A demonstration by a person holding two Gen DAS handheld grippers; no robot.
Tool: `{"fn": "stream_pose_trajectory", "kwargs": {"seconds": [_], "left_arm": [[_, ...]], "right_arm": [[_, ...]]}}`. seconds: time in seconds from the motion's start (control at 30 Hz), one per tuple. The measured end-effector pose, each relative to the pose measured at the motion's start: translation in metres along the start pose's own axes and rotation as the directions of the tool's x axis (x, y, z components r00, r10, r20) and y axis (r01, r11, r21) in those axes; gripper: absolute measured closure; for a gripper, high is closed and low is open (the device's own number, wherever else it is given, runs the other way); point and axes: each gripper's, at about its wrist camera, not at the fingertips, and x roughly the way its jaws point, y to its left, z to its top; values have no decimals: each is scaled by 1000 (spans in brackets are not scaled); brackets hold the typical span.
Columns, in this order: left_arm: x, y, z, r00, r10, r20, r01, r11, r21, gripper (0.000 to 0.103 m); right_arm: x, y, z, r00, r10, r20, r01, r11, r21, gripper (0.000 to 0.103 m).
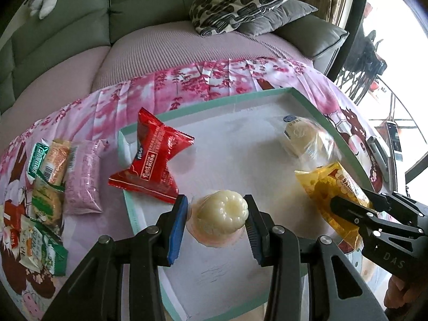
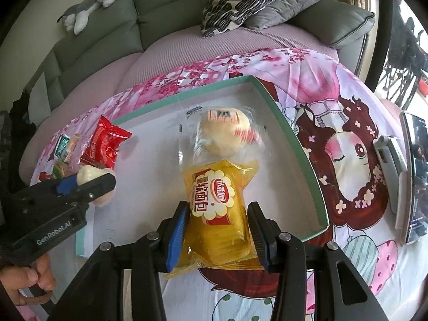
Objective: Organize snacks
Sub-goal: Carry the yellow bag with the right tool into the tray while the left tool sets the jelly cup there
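the left gripper (image 1: pixel 216 220) holds a glossy ribbed jelly cup (image 1: pixel 222 215) over the shallow cardboard tray (image 1: pixel 203 104). the right gripper (image 2: pixel 218 236) clamps a crinkly yellow bread pack (image 2: pixel 216 214) at the tray's near edge.

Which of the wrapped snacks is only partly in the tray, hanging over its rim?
The red foil packet: it straddles the shallow white tray's teal rim, while the clear-wrapped round bun lies fully inside.

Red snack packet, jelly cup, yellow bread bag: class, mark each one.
red snack packet (image 1: pixel 149 165), left wrist view, middle of wrapper
jelly cup (image 1: pixel 220 214), left wrist view, ridged top
yellow bread bag (image 2: pixel 216 203), right wrist view, printed label
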Motion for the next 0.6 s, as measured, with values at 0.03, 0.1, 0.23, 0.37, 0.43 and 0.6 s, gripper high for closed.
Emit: {"fn": "stream_pose_trajectory", "kwargs": {"seconds": [0.03, 0.1, 0.23, 0.37, 0.43, 0.6], "left_arm": [[1, 0, 0, 1000, 0, -3, 0, 1000, -3, 59], [1, 1, 0, 1000, 3, -6, -3, 1000, -12, 59], [-4, 5, 0, 1000, 3, -1, -3, 1000, -25, 58], [-12, 7, 1, 1000, 11, 6, -10, 999, -31, 49], [-16, 9, -1, 1000, 15, 8, -15, 999, -38, 47], [-23, 14, -7, 999, 51, -1, -51, 997, -53, 31]], "right_arm": [[0, 0, 0, 1000, 0, -1, 0, 1000, 0, 55], [0, 0, 0, 1000, -1, 0, 1, 1000, 0, 55], [-1, 1, 0, 1000, -10, 0, 10, 1000, -1, 55], [-2, 3, 0, 1000, -20, -1, 20, 1000, -10, 54], [-2, 3, 0, 1000, -22, 0, 22, 1000, -8, 50], [-3, 4, 0, 1000, -31, 1, 31, 999, -16, 35]]}}
